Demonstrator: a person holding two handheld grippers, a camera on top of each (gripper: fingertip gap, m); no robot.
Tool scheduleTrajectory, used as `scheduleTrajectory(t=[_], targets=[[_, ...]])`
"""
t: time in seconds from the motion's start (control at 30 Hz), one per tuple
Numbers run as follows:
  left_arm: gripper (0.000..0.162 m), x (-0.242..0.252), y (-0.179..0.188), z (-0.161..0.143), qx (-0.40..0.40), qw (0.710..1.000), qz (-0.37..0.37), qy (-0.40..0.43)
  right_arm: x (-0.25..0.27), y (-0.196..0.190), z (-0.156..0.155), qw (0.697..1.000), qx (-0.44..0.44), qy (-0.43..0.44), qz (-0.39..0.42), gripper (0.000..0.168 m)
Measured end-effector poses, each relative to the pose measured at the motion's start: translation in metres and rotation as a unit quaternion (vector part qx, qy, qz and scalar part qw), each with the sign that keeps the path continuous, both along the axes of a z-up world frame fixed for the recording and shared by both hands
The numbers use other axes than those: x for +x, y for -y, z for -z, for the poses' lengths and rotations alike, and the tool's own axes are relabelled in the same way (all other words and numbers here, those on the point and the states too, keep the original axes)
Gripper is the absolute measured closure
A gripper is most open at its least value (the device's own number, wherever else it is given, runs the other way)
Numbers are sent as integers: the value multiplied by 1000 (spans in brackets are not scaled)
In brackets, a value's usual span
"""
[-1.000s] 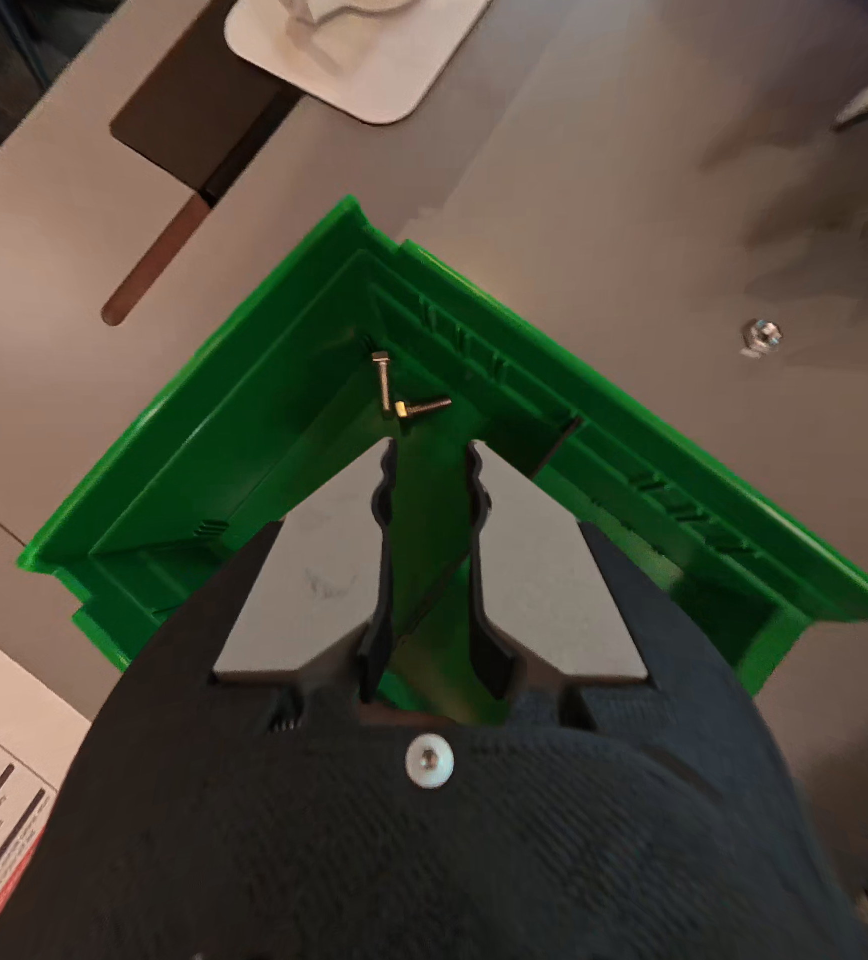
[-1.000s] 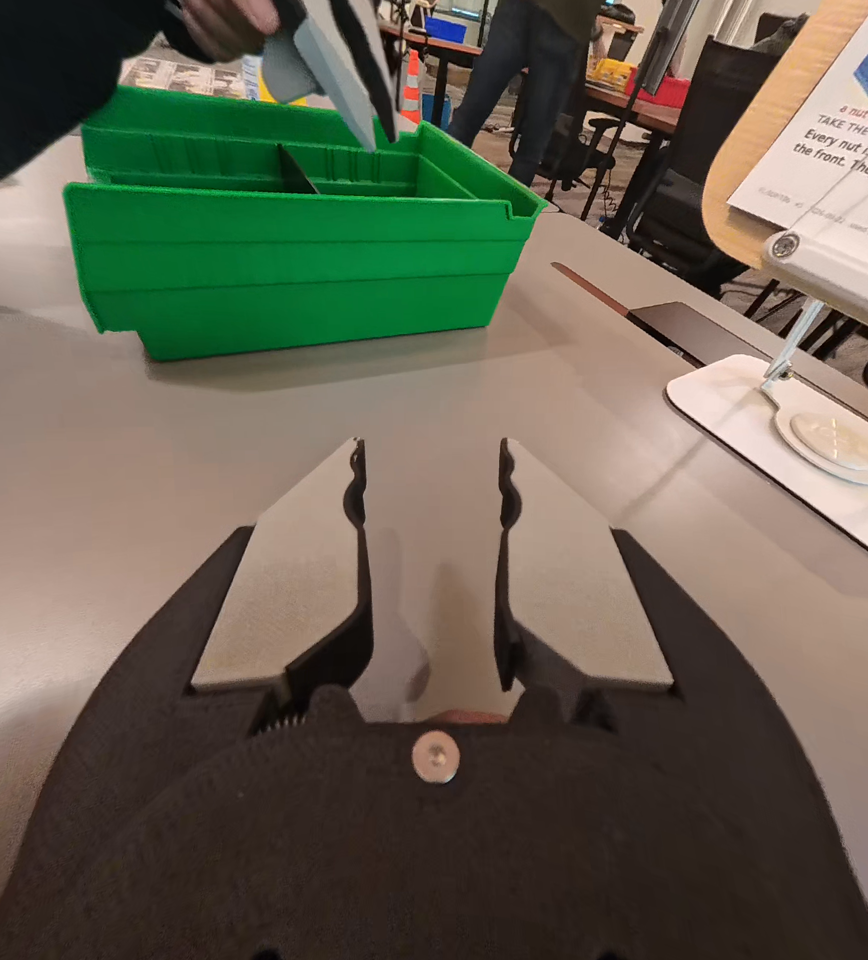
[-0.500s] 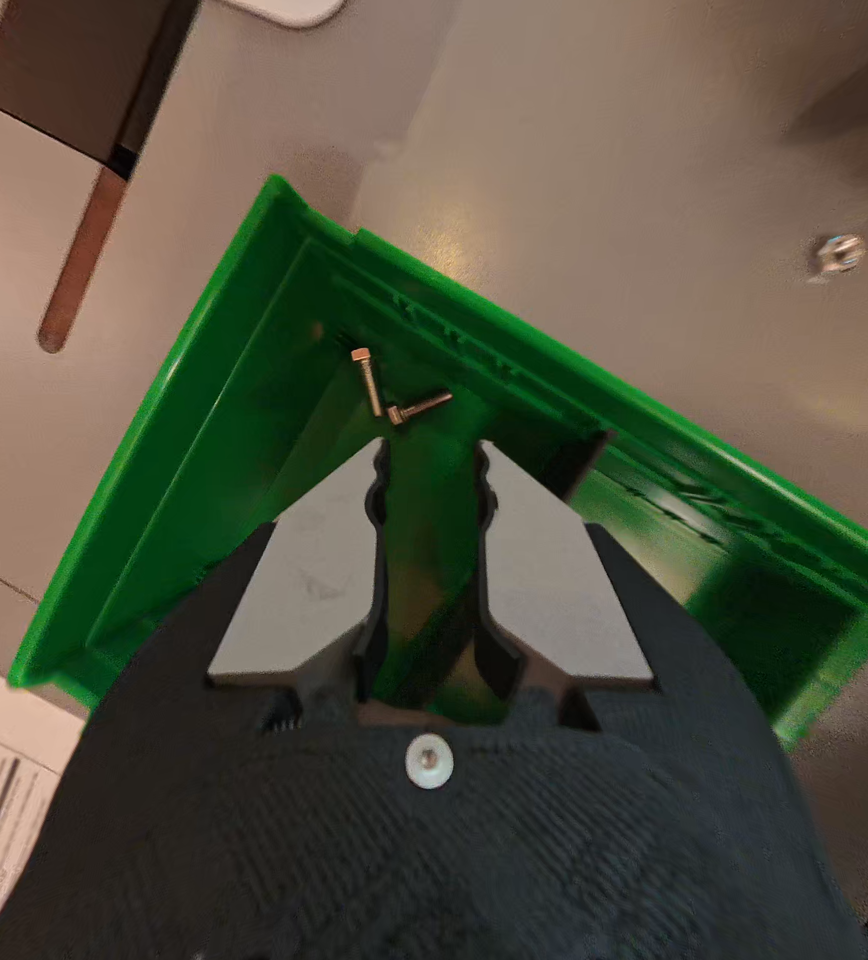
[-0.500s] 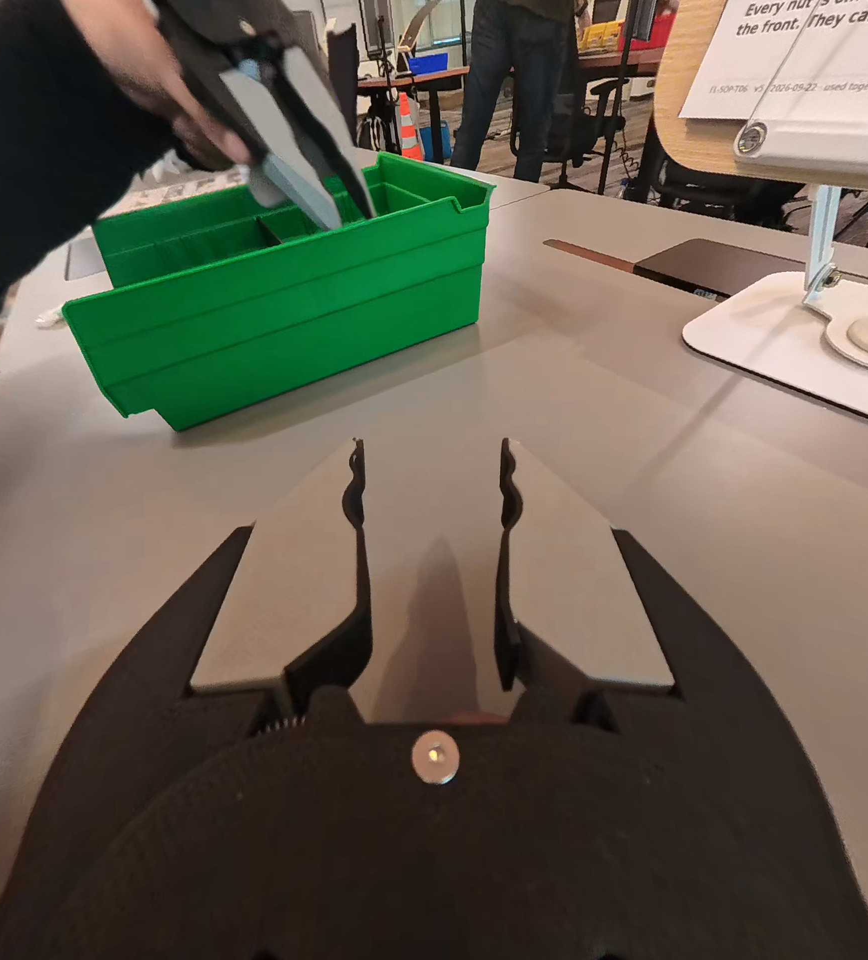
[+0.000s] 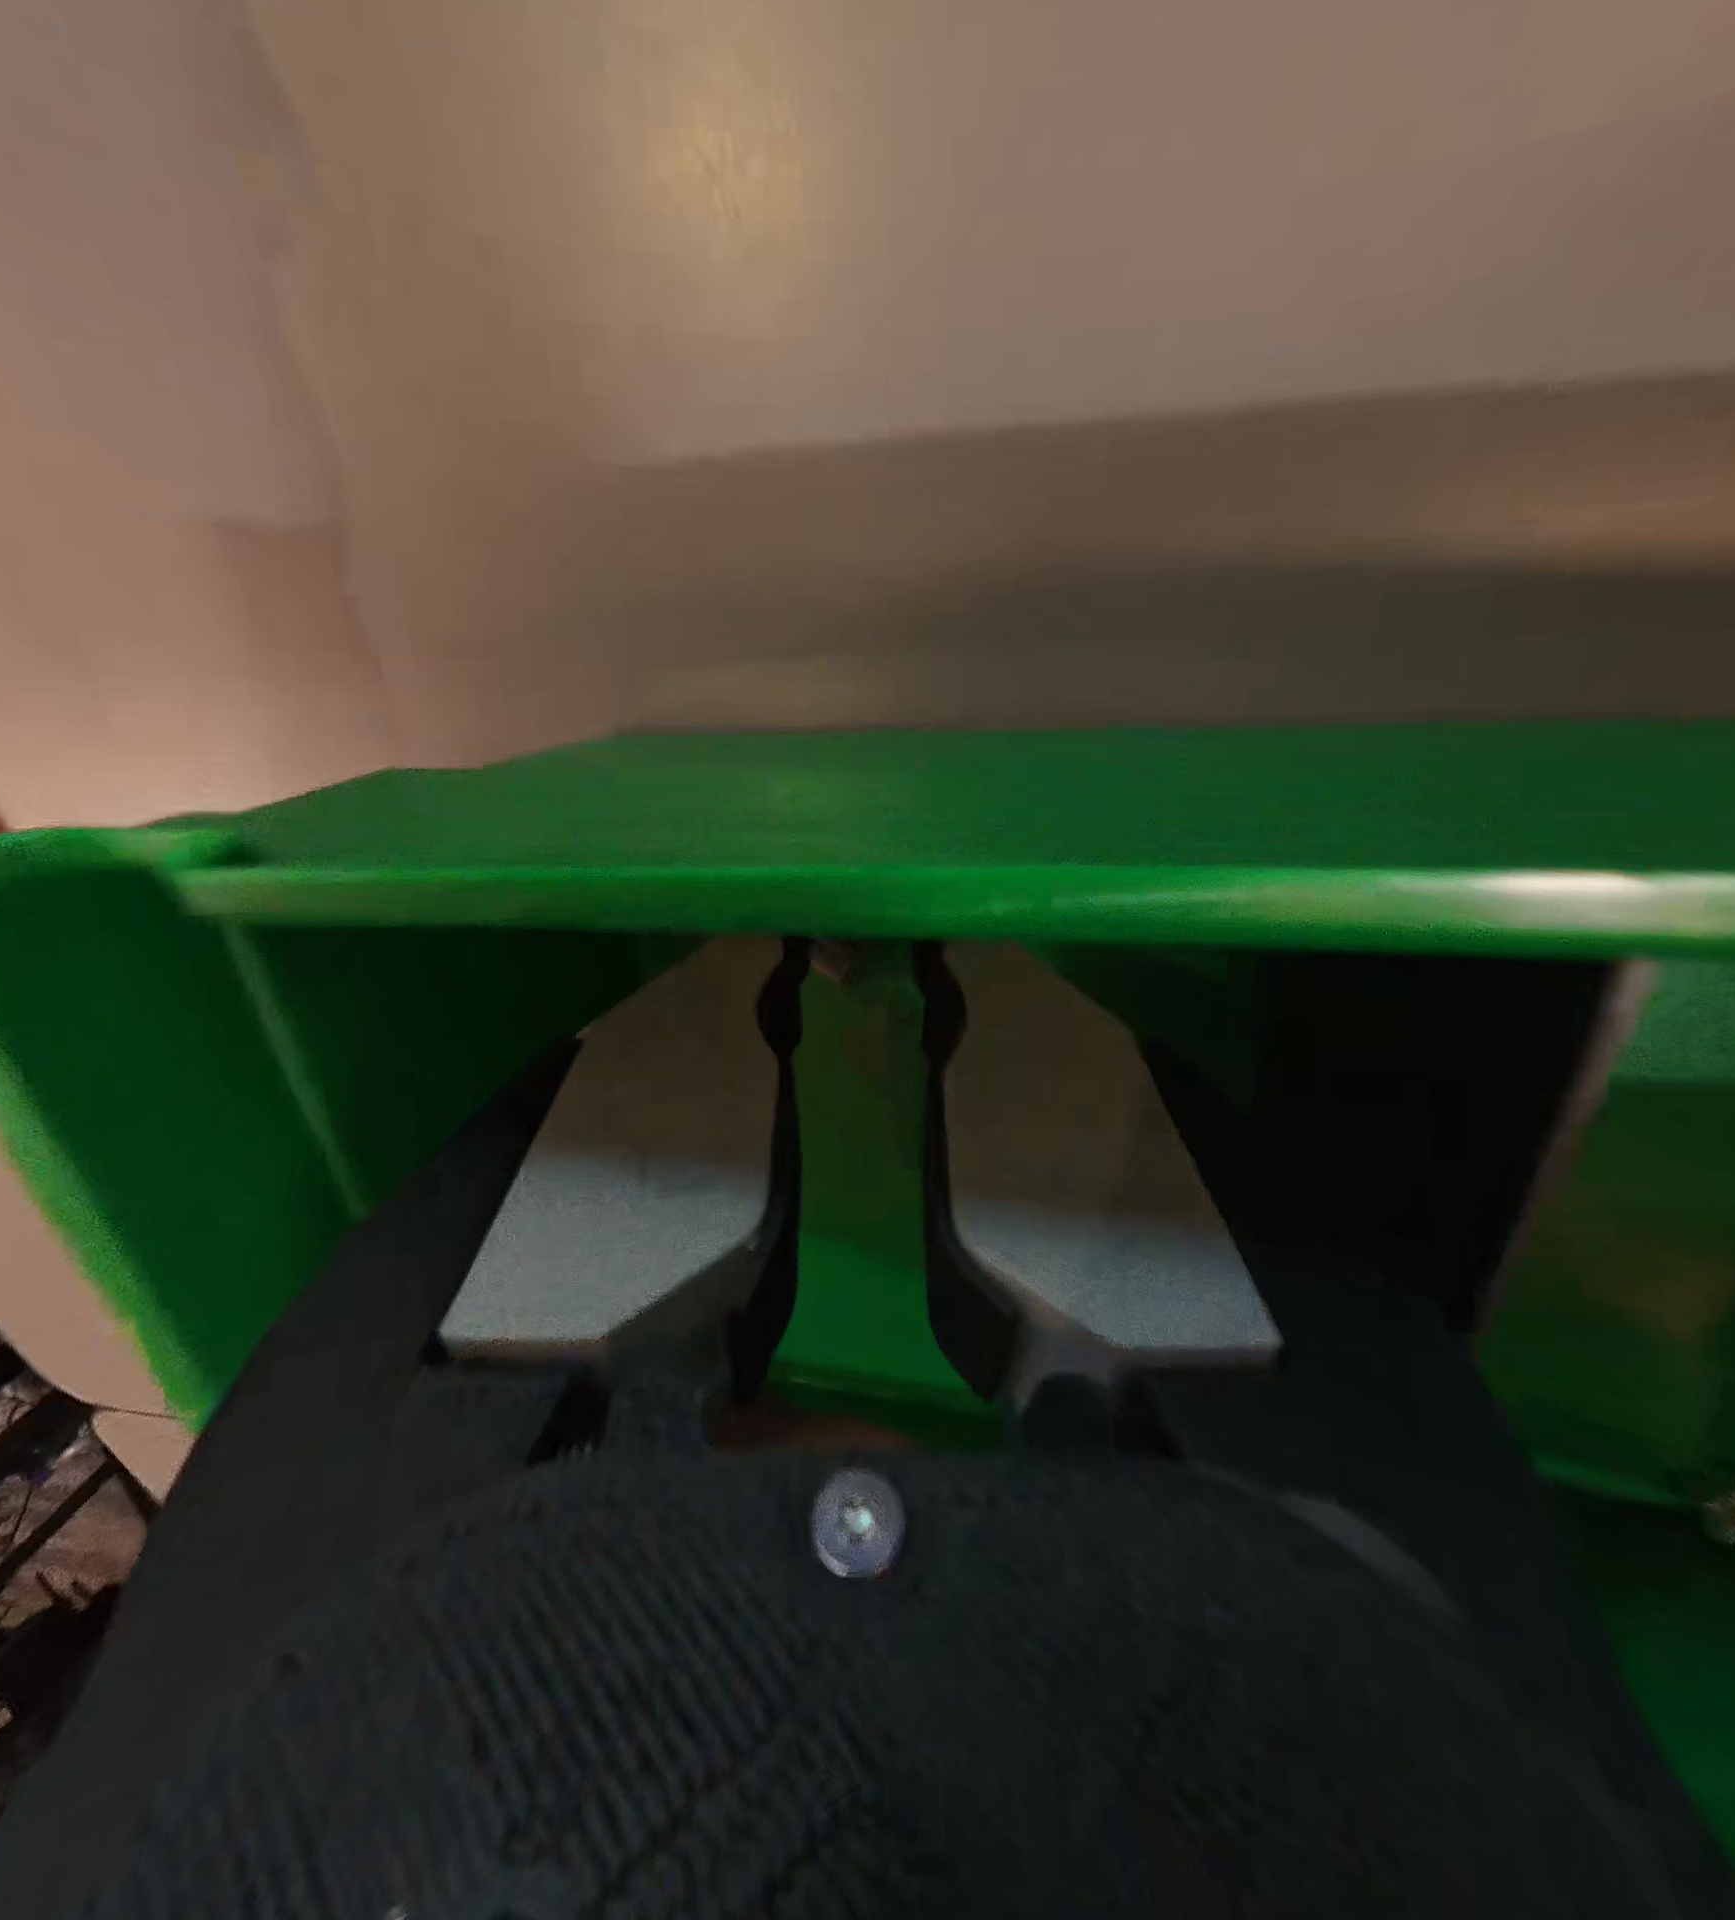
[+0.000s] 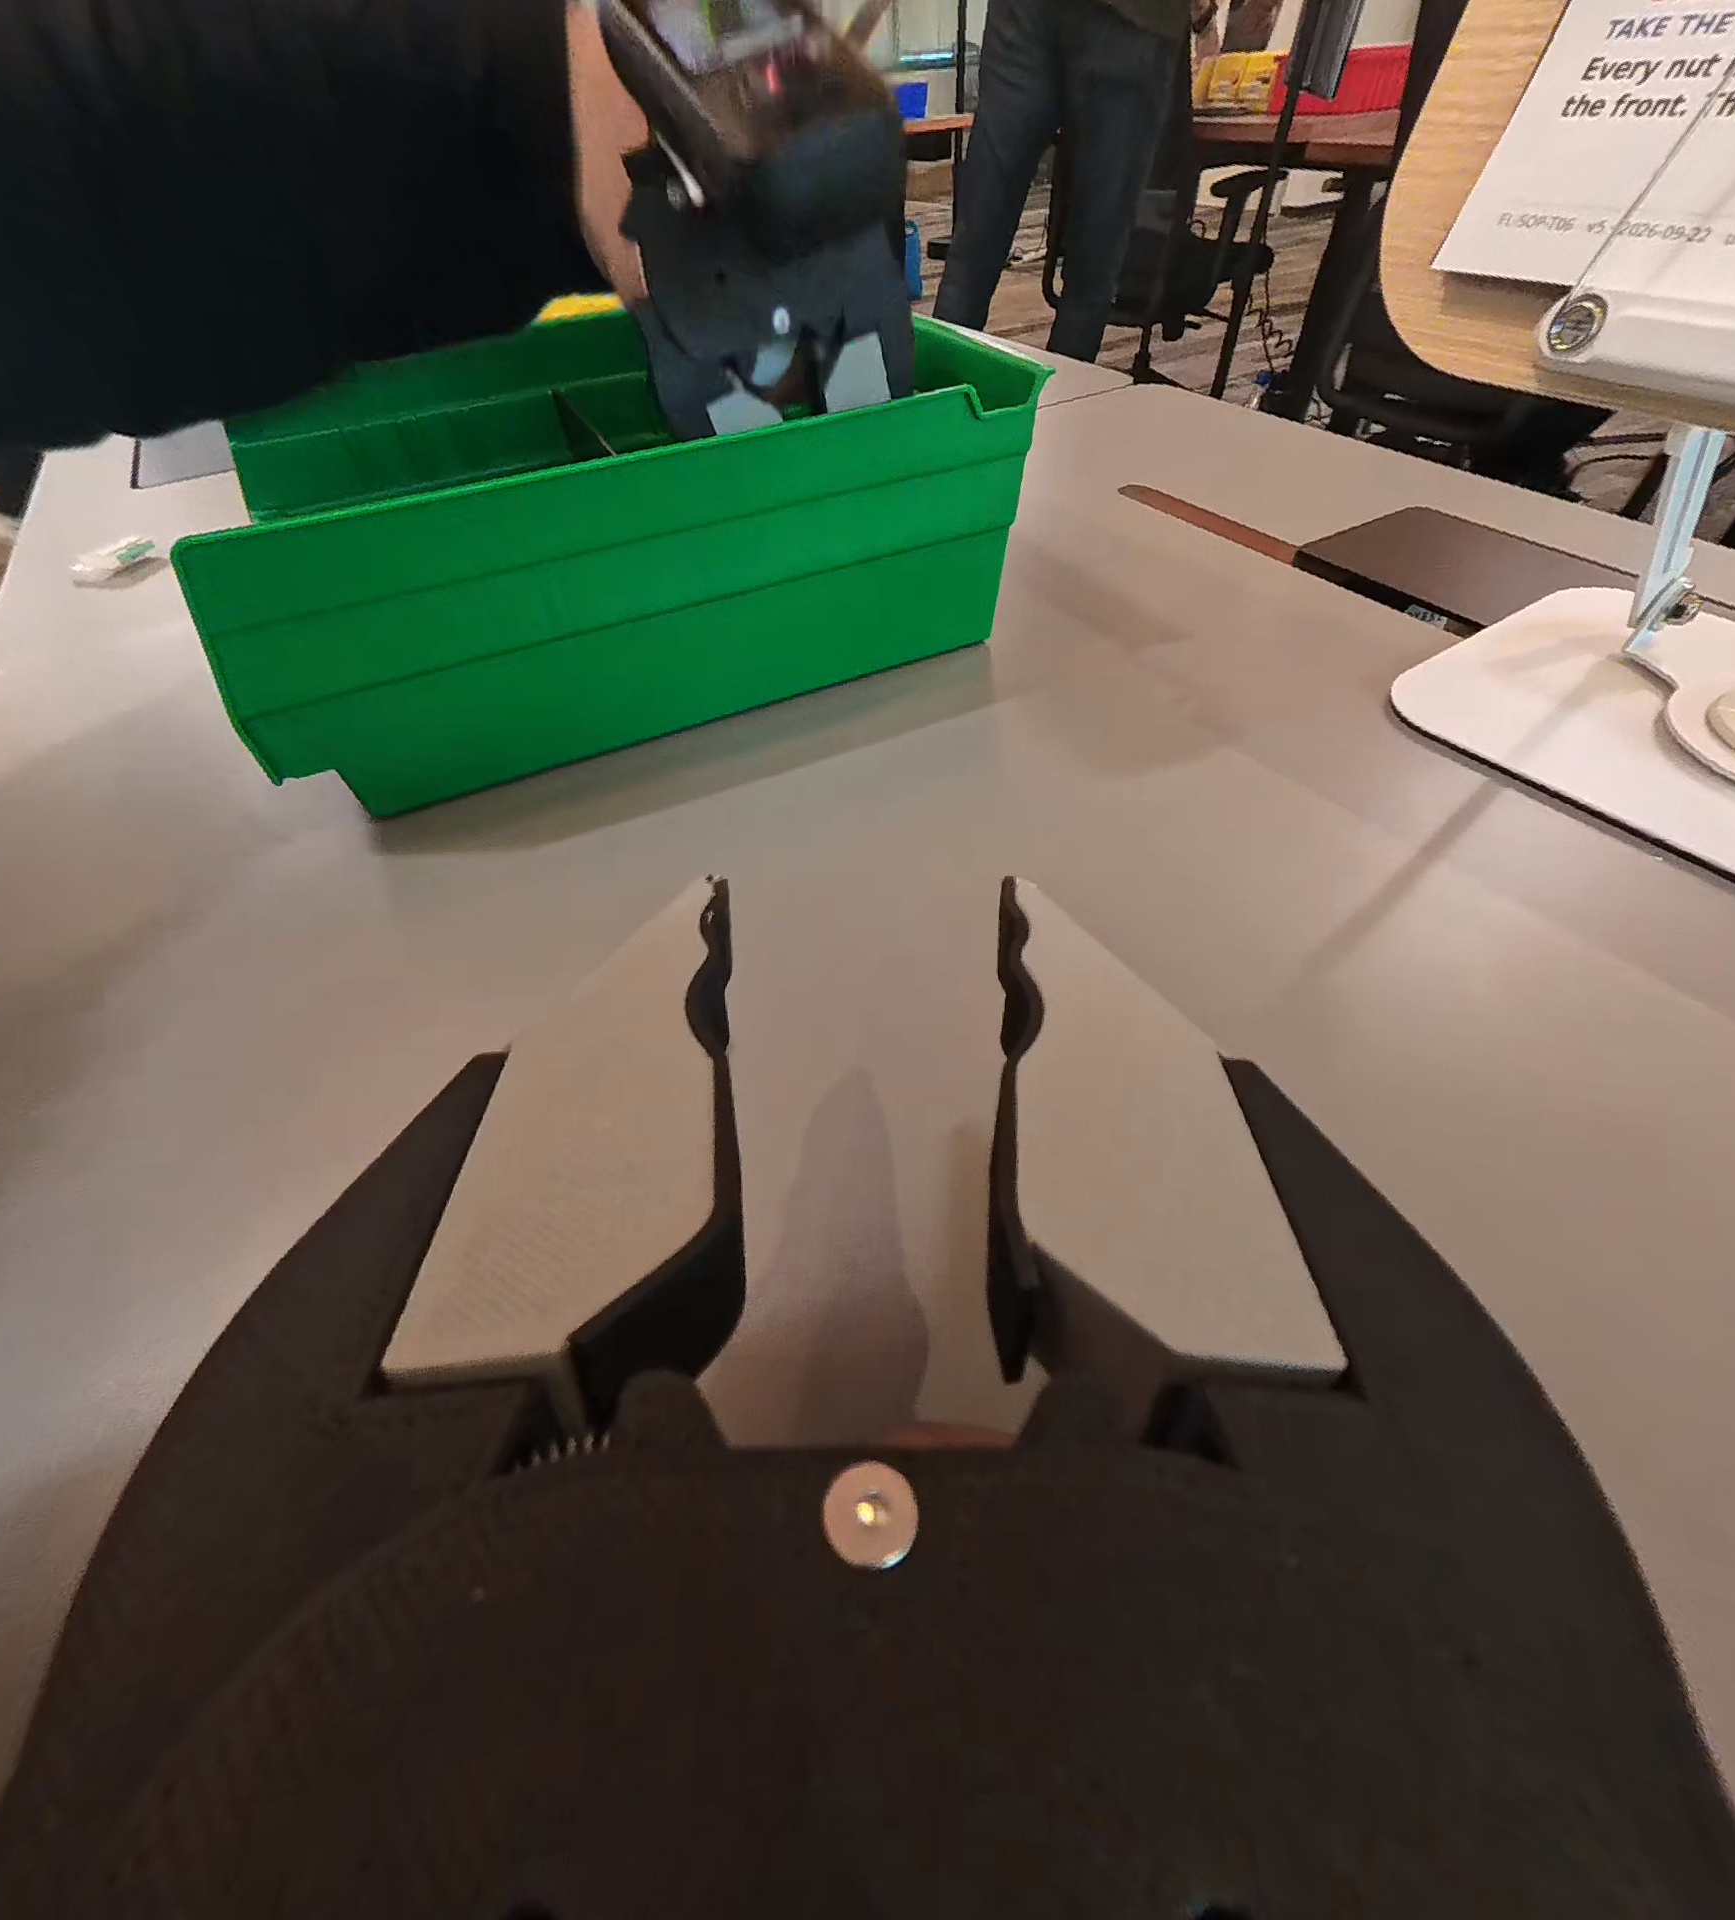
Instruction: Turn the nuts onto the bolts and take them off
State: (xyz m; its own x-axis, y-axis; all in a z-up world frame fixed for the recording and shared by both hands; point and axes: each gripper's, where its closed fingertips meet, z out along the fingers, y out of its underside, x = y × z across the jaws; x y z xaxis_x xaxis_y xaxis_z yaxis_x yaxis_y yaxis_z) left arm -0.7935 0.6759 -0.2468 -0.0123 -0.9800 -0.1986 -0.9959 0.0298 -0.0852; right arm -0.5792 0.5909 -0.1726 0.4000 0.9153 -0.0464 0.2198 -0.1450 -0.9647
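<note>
left claw [image 5: 855, 961] around blurred bolt [image 5: 835, 957]

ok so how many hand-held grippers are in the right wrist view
2. The right hand-held gripper is nearest, open over the grey table; the left hand-held gripper is farther back, dipped into the green bin. None look hidden.
</note>
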Motion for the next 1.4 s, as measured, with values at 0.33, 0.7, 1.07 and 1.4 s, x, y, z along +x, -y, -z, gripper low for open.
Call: scheduleTrajectory(t=[0.33, 0.7, 1.07, 1.4], targets=[[154, -7, 6, -2, -51, 995, -61, 57, 7, -3, -6, 1000, -3, -16, 9, 121], [155, 29, 36, -197, 147, 848, -211, 464, 1, 10, -17, 999, 10, -24, -19, 121], [155, 207, 119, -199, 143, 726, -220, 636, 17, 31, -71, 990, 44, -112, -79, 118], [155, 252, 88, -169, 177, 718, -181, 648, 53, 7, -97, 983, 40, -179, -10, 120]])
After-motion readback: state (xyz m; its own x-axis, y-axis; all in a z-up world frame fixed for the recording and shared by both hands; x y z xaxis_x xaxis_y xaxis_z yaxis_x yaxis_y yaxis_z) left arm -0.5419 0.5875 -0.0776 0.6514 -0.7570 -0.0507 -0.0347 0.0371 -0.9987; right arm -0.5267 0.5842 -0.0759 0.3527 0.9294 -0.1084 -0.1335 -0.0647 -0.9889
